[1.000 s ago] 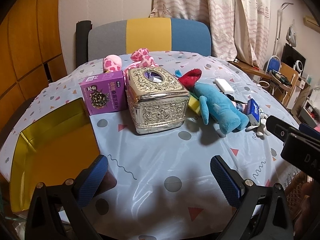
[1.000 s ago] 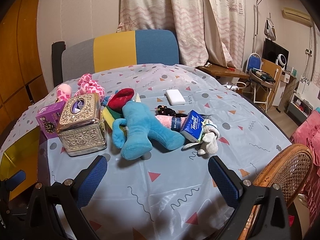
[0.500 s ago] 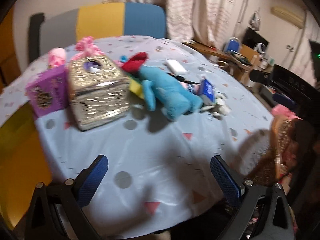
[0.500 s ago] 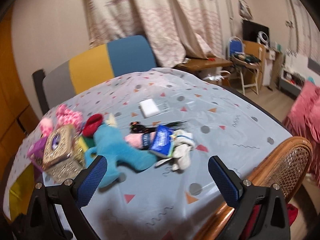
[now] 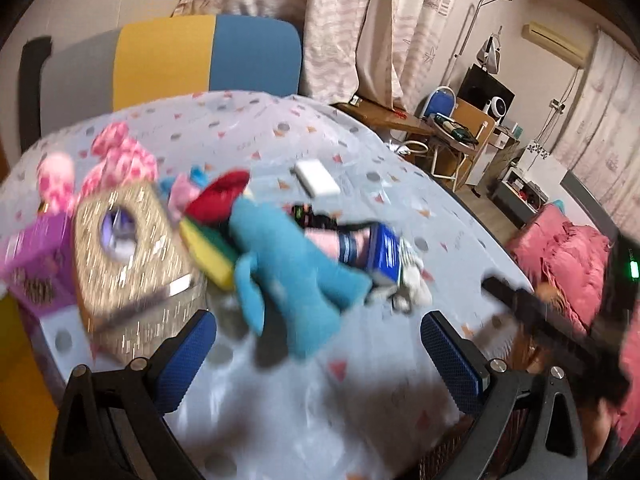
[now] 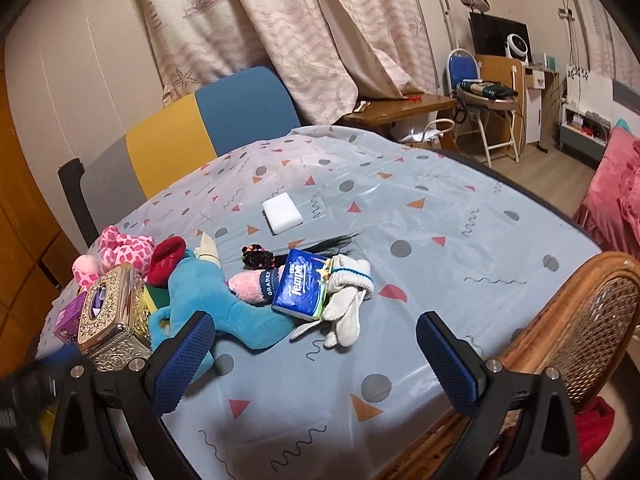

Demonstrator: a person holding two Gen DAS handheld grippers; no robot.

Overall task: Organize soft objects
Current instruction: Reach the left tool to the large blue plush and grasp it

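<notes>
A blue plush toy (image 6: 216, 300) lies on the patterned grey tablecloth (image 6: 440, 216), touching an ornate silver tissue box (image 6: 110, 320). The right gripper (image 6: 316, 356) hovers low before it, fingers wide and empty; the left gripper (image 5: 320, 354) likewise, spread wide.

I see a big blue plush toy (image 6: 224, 304) lying flat on the table. A fluffy pink sock (image 6: 250, 286) touches its side. White knit gloves (image 6: 346, 300) lie beside a blue tissue pack (image 6: 300, 286). A pink spotted plush toy (image 6: 120, 250) and a red plush piece (image 6: 166, 260) sit behind.
</notes>
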